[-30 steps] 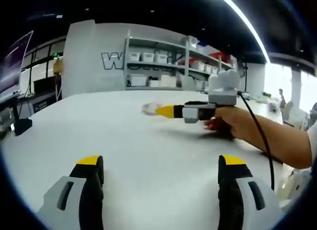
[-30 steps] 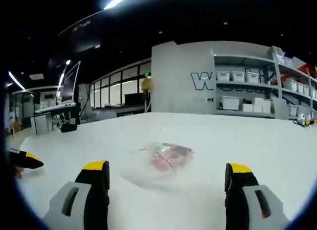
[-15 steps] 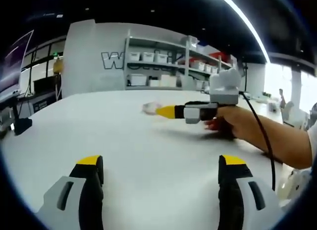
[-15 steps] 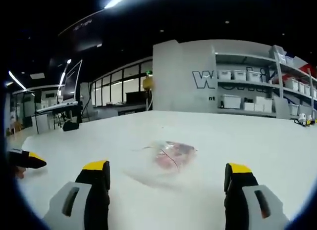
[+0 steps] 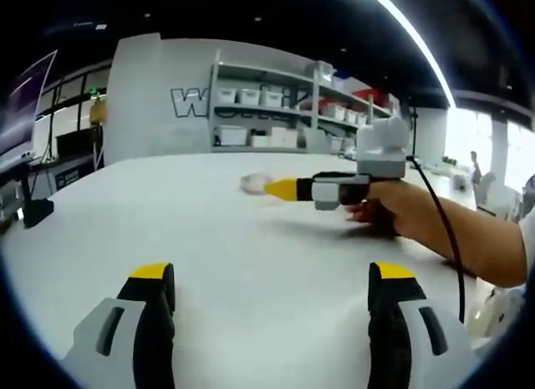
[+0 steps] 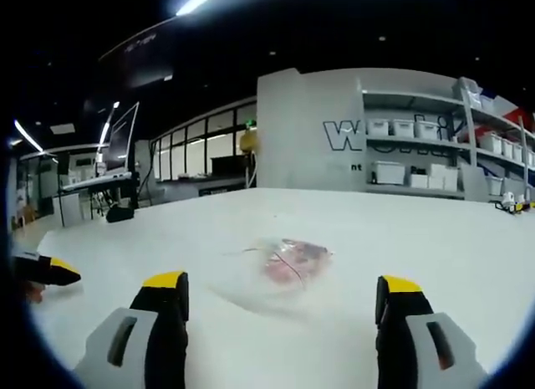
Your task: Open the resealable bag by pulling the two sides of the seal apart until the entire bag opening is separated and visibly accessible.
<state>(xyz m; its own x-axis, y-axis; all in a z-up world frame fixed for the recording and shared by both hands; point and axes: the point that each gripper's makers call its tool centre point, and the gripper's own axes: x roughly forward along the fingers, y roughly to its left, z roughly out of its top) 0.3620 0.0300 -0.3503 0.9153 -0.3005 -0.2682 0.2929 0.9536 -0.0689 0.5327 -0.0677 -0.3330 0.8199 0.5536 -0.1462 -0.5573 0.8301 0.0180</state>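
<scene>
A clear resealable bag (image 6: 284, 263) with red contents lies flat on the white table (image 6: 435, 238), a short way beyond my right gripper (image 6: 280, 301), whose jaws stand wide open with nothing between them. In the left gripper view the bag (image 5: 252, 183) is a small pale shape far across the table, just past the yellow tip of the right gripper (image 5: 288, 188), which a hand (image 5: 393, 207) holds. My left gripper (image 5: 267, 289) hangs open over bare table. The left gripper's yellow tip (image 6: 50, 272) pokes in at the left edge of the right gripper view.
Shelves with white bins (image 5: 259, 113) line the back wall. A desk with a monitor (image 6: 113, 150) stands off to the left. A black cable (image 5: 443, 238) trails from the right gripper along the person's forearm (image 5: 476, 243). The white table (image 5: 209, 230) spreads wide around the bag.
The right gripper's jaws have closed in very slightly and it has shifted a touch. The bag has stayed where it was.
</scene>
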